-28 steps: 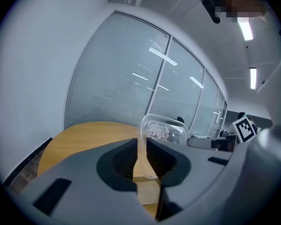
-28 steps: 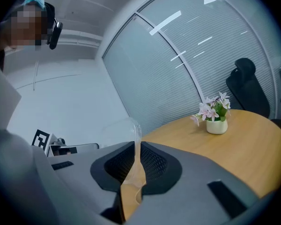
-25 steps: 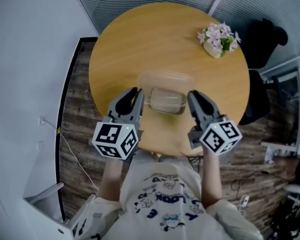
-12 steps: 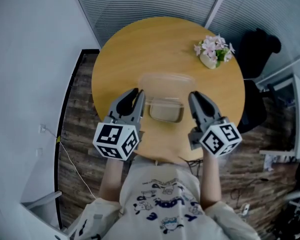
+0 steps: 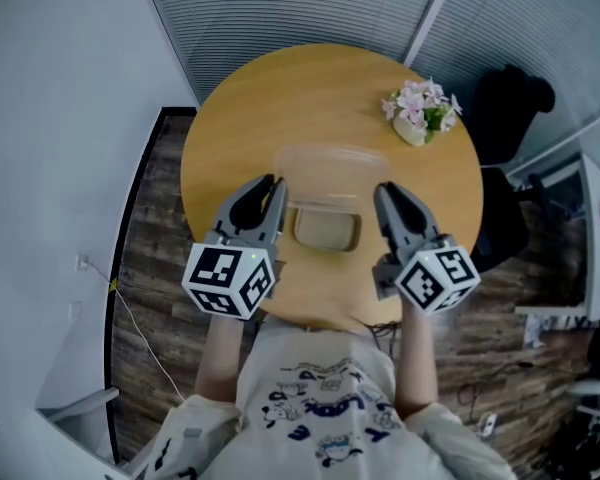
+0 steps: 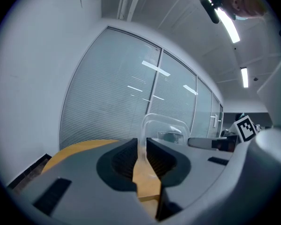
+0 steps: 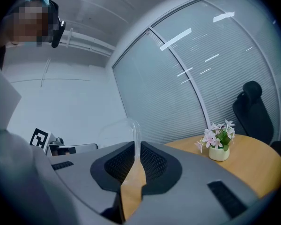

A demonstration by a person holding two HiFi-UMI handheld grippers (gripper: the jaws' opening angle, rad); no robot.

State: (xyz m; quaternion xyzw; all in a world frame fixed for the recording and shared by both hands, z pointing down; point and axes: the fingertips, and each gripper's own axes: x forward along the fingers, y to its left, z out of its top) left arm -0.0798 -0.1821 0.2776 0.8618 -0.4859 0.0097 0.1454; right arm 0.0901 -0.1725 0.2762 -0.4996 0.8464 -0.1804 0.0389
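Note:
A clear plastic container hangs in the air above the round wooden table, held from both sides. My left gripper is shut on the container's left rim. My right gripper is shut on its right rim. Each gripper view shows the thin clear edge pinched between the dark ribbed pads, with the container's rounded wall rising beyond. The container looks empty. The other gripper's marker cube shows across it.
A small white pot of pink flowers stands at the table's far right. A black office chair sits beyond it. Blinds on glass walls ring the table. A person's torso and forearms are below the grippers.
Both grippers have lifted the container higher and tilted upward; the table and flower pot appear farther below and sink in the gripper views.

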